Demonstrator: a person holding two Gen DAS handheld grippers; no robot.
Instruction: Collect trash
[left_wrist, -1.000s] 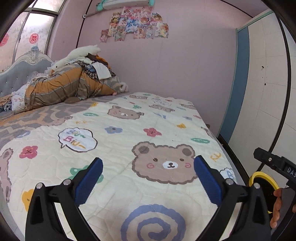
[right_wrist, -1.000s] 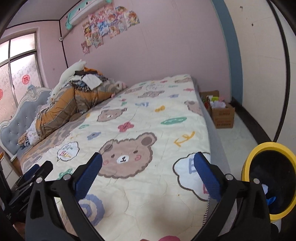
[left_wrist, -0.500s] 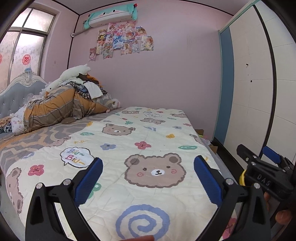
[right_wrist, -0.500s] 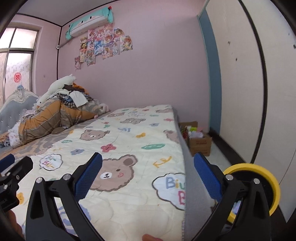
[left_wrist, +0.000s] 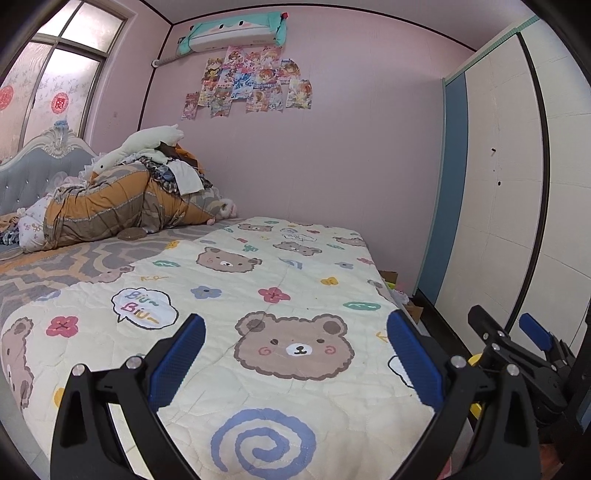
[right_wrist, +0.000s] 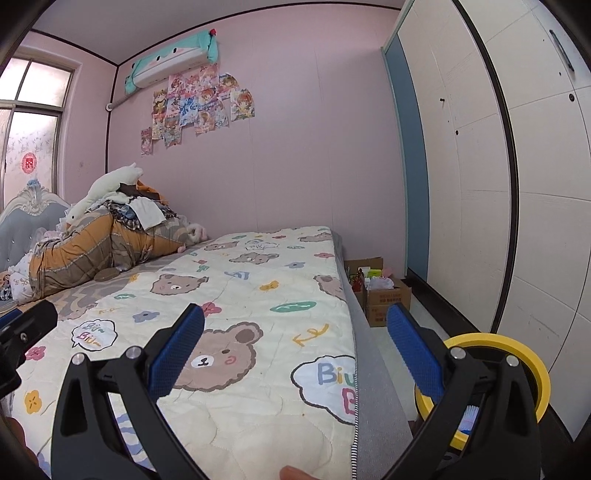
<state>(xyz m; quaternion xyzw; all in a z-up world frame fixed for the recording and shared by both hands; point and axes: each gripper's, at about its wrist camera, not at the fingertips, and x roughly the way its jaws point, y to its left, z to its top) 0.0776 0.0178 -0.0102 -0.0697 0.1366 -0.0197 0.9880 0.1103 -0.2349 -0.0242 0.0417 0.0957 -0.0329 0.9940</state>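
Observation:
A yellow-rimmed trash bin (right_wrist: 532, 365) stands on the floor at the bed's right side, partly hidden behind my right gripper's finger; something blue lies inside it. A sliver of the bin (left_wrist: 474, 360) shows in the left wrist view. My left gripper (left_wrist: 295, 356) hangs open over the bear-print quilt (left_wrist: 277, 295), nothing between its blue pads. My right gripper (right_wrist: 295, 354) is open too, empty, above the quilt's right edge (right_wrist: 258, 332). The right gripper (left_wrist: 517, 339) also shows at the right of the left wrist view. No loose trash shows on the quilt.
A pile of bedding and clothes (left_wrist: 122, 203) with a white plush goose lies at the headboard. A cardboard box (right_wrist: 384, 295) of items sits on the floor between bed and white wardrobe (right_wrist: 498, 184). Narrow floor strip runs beside the bed.
Both grippers have tilted upward and drawn back, so more of the wall and ceiling shows. Both stay open and empty.

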